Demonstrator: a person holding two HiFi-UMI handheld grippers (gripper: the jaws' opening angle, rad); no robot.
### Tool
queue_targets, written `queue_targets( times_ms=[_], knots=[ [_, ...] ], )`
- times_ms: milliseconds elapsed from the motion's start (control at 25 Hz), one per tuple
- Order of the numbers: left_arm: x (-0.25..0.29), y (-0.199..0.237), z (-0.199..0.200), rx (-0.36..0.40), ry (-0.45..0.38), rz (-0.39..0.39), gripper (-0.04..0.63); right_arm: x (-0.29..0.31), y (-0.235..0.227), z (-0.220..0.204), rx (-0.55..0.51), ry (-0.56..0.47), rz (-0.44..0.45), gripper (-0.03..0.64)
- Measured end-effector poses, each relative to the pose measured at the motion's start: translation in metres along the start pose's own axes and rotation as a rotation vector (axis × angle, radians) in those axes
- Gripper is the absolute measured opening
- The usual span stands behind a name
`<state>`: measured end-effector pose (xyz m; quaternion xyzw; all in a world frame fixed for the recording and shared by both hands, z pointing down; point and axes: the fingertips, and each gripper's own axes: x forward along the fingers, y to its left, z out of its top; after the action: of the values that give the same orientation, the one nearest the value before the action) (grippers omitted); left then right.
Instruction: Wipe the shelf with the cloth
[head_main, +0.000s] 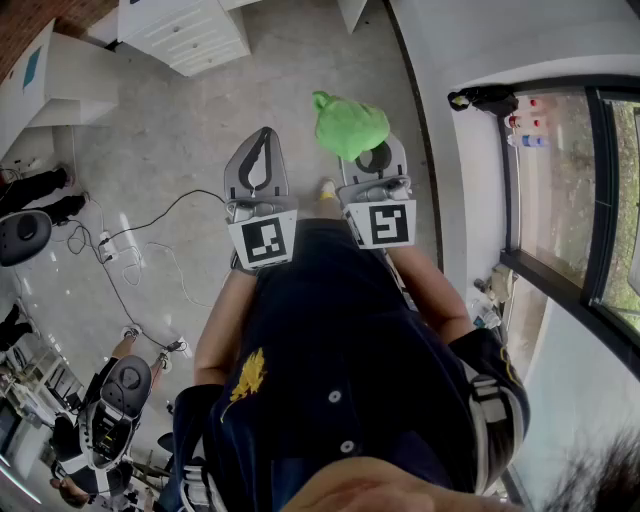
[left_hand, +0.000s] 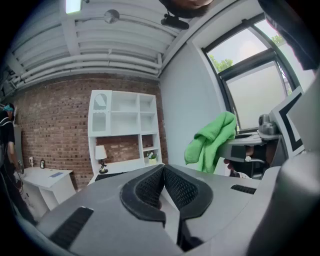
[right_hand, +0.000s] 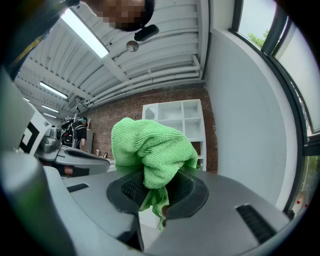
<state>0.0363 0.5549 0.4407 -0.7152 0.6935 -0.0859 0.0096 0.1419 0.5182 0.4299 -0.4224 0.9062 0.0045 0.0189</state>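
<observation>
While the white shelf unit stood against the brick wall, left of centre in the left gripper view, the left gripper was clenched on nothing at mid-frame in the head view. Just to its right, the right gripper grasped the bunched green cloth, well apart from the shelf unit.

Navy polo shirt, yellow emblem; grey left claw and right claw carry black-and-white marker cubes.

Right gripper view: white open-cubby shelf unit, lower left hidden behind bunched green microfibre cloth. Head view: white drawer cabinet cropped by top edge.
</observation>
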Motion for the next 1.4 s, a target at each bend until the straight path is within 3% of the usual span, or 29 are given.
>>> queue_targets(
  times_ms=[320,680,1000,1160,1400],
  knots=[
    [0.035,-0.04,-0.022,0.022,0.08,0.016,0.018,-0.017,-0.076,-0.013,0.017,-0.026,-0.053,0.063],
    [0.095,-0.066,0.027,0.067,-0.012,-0.004,0.018,-0.015,-0.15,-0.001,0.007,-0.042,-0.115,0.063],
    [0.147,-0.044,0.006,0.12,0.08,-0.023,0.018,0.025,-0.174,-0.01,0.044,-0.021,-0.141,0.064],
    [0.191,-0.024,-0.002,0.054,0.07,-0.028,0.018,0.064,-0.183,-0.015,-0.007,-0.006,-0.14,0.063],
    [0.27,0.016,0.017,0.003,0.021,-0.04,0.018,0.156,-0.205,0.0,-0.086,0.034,-0.133,0.064]
  ],
)
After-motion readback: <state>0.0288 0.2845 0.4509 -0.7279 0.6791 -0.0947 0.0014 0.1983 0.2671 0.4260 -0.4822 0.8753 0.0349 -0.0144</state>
